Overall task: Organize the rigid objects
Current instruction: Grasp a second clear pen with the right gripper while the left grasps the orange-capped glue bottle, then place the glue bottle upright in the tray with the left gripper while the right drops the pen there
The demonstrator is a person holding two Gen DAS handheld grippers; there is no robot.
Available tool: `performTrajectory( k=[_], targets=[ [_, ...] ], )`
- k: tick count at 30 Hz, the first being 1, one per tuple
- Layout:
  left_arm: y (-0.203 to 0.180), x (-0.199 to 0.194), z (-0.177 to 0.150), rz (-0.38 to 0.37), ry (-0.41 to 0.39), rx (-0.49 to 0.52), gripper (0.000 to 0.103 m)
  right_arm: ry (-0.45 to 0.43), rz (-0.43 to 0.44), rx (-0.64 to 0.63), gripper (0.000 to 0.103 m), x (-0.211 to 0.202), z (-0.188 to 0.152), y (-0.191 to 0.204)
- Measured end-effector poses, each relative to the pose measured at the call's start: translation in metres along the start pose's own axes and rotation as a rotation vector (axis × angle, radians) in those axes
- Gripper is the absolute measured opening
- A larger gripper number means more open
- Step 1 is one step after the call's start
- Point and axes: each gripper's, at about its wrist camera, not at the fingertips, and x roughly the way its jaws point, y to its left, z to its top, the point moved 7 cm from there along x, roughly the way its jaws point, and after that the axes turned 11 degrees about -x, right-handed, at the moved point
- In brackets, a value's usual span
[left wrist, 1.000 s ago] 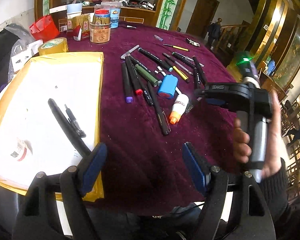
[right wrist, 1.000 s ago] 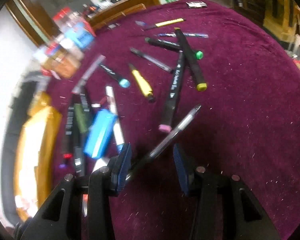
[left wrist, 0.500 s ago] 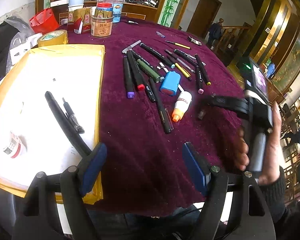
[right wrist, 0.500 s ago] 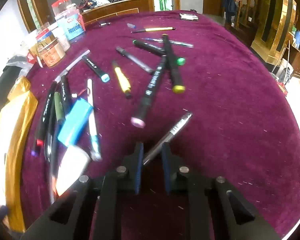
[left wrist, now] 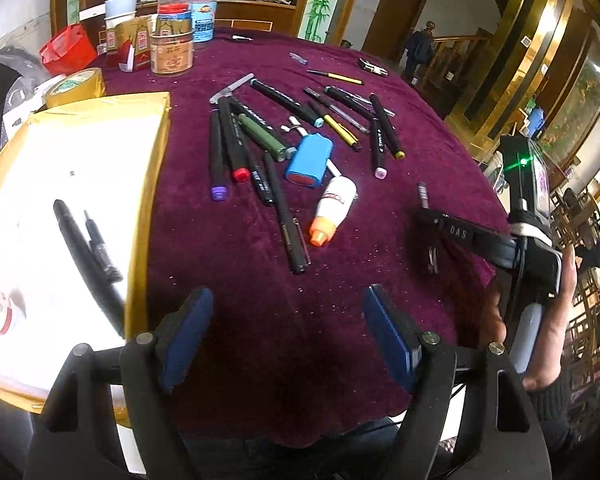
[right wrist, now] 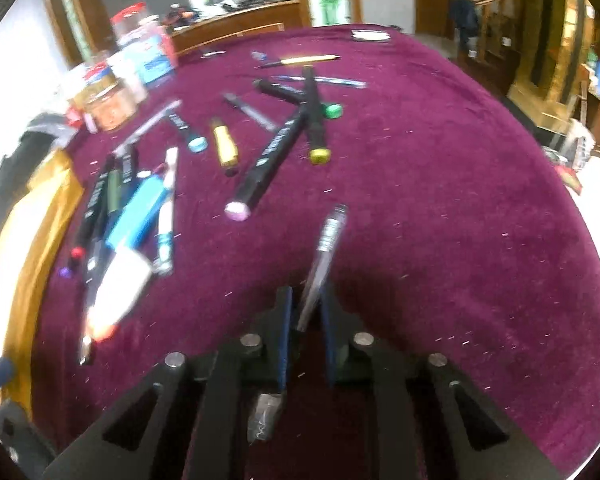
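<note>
Right now the right gripper (right wrist: 305, 312) has its jaws closed on a slim clear-and-silver pen (right wrist: 323, 256), having just finished closing around it; the blue pads press its barrel from both sides and its silver tip juts forward above the purple tablecloth (right wrist: 440, 208). From the left wrist view the same gripper sits at the far right, a person's hand (left wrist: 556, 312) wrapped round its handle, with the pen's end poking up past the black fingers.

Meanwhile the left gripper (left wrist: 288, 340) hangs above the near edge of the cloth, its blue pads spread wide with nothing between them.

Just beyond the held pen lies a scatter of markers: a black one with a pink cap (right wrist: 266, 168) crosses another with a yellow-green cap (right wrist: 315, 120), and a green-capped one (right wrist: 296, 96) lies under both. Further left are a yellow pen (right wrist: 225, 146), a blue box-shaped thing (left wrist: 310, 156), a white bottle with an orange cap (left wrist: 332, 210), and a row of dark markers with red (left wrist: 233, 144) and purple (left wrist: 216, 152) ends.

At the left side of the table sits a shallow yellow-rimmed tray (left wrist: 156, 168) with a white floor, and two black pens (left wrist: 86, 248) lie inside it. Jars (left wrist: 171, 46) and a roll of tape (left wrist: 76, 86) stand at the far edge.
</note>
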Motion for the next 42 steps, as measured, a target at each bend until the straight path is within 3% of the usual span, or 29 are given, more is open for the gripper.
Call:
performTrajectory(
  k=[3,9,13,16,18,20,22,25,31,39,42],
  targets=[
    [-0.006,0.008,0.004,-0.009,0.018,0.012,0.077,-0.014,0.061,0.015,0.008,-0.004,-0.005,-0.005],
    [-0.028,0.039,0.030,-0.044,0.038,0.059,0.077,-0.049,0.021,0.009,0.008,-0.007,-0.011,-0.017],
    [-0.048,0.072,0.049,-0.027,0.041,0.118,0.075,-0.054,-0.022,-0.039,0.009,-0.007,-0.010,-0.012],
    [-0.056,0.096,0.053,0.013,0.064,0.158,0.062,-0.055,-0.022,-0.047,0.009,-0.006,-0.009,-0.012],
    [-0.054,0.111,0.049,0.061,0.097,0.175,0.040,-0.055,-0.010,-0.040,0.009,-0.006,-0.009,-0.013],
    [-0.054,0.111,0.046,0.089,0.066,0.187,0.033,-0.055,-0.003,-0.039,0.009,-0.006,-0.010,-0.013],
    [-0.056,0.108,0.039,0.067,0.082,0.202,0.026,-0.053,-0.003,-0.041,0.009,-0.006,-0.009,-0.013],
    [-0.058,0.108,0.034,0.062,0.088,0.219,0.025,-0.040,0.017,-0.047,0.009,-0.006,-0.010,-0.012],
    [-0.051,0.110,0.045,-0.010,0.095,0.094,0.025,-0.028,0.107,0.004,0.009,-0.006,-0.012,-0.017],
    [-0.055,0.111,0.045,0.005,0.089,0.090,0.024,-0.027,0.071,-0.030,0.009,-0.007,-0.012,-0.012],
    [-0.055,0.104,0.039,-0.029,0.103,0.058,0.024,-0.036,0.115,-0.017,0.008,-0.009,-0.012,-0.013]
  ],
)
